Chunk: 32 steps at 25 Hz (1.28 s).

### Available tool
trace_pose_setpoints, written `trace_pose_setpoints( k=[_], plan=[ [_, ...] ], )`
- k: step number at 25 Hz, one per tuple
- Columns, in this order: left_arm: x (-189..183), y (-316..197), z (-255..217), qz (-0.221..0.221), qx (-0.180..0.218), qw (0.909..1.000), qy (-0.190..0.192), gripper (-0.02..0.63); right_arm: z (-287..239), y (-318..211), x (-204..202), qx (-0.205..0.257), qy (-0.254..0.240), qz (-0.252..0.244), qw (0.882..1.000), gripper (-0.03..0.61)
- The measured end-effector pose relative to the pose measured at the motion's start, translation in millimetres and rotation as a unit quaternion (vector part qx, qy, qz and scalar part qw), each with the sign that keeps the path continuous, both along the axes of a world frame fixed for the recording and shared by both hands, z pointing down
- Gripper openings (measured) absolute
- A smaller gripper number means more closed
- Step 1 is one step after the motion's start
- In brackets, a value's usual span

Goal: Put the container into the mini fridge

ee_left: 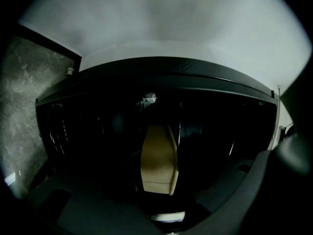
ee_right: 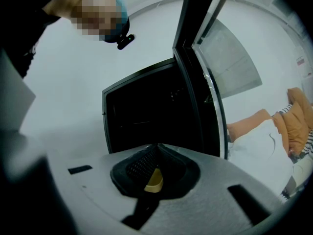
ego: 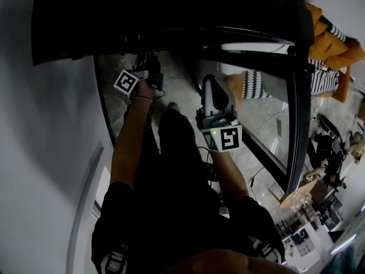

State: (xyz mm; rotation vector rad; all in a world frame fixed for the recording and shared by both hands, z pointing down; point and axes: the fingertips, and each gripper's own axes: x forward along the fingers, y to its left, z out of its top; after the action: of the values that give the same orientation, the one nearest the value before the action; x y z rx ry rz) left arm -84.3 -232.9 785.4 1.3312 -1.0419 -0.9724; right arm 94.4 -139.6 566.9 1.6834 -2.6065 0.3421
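The black mini fridge [ego: 171, 16] stands in front of me with its glass door [ego: 296, 96] swung open to the right. My left gripper [ego: 138, 73] reaches into the dark opening. In the left gripper view a tan container [ee_left: 157, 155] lies lengthwise between the wide-set jaws of the left gripper [ee_left: 157, 173], inside the fridge's dark interior [ee_left: 98, 131]; the pads are lost in shadow. My right gripper [ego: 211, 84] hangs in front of the door, shut and holding nothing. The right gripper [ee_right: 155, 153] looks up at the fridge [ee_right: 146, 116] and the door's edge [ee_right: 203, 82].
A white wall [ego: 45, 124] runs along the left. The floor [ego: 188, 73] below is marbled grey. Orange and striped fabric [ego: 328, 44] lies at the upper right, beyond the door. Cluttered small items [ego: 319, 198] sit at the lower right.
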Motion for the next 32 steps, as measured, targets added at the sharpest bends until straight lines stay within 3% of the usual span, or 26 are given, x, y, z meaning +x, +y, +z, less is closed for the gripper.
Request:
trace_pose_setpoints(
  k=[14,25,30,32],
  plan=[
    [-0.5,-13.7,0.6,-0.002,-0.010,0.9999,-0.003,0.221,-4.4,-0.4,-2.3,0.004,-0.005,0.009,1.000,0.002],
    [-2.0,-11.2,4.0,0.009,-0.018,0.9992,-0.034,0.247,-1.5,2.2,-2.3,0.002,-0.001,0.006,1.000,0.002],
    [-2.1,-6.6,-12.5,-0.001,0.013,0.9997,-0.022,0.288,-0.6,3.9,-2.8,0.002,-0.002,0.004,1.000,0.002],
    [4.4,-0.6,-18.6,0.012,0.027,0.9988,-0.038,0.291,-2.3,3.4,-3.0,0.008,-0.003,0.003,1.000,0.002]
  ],
)
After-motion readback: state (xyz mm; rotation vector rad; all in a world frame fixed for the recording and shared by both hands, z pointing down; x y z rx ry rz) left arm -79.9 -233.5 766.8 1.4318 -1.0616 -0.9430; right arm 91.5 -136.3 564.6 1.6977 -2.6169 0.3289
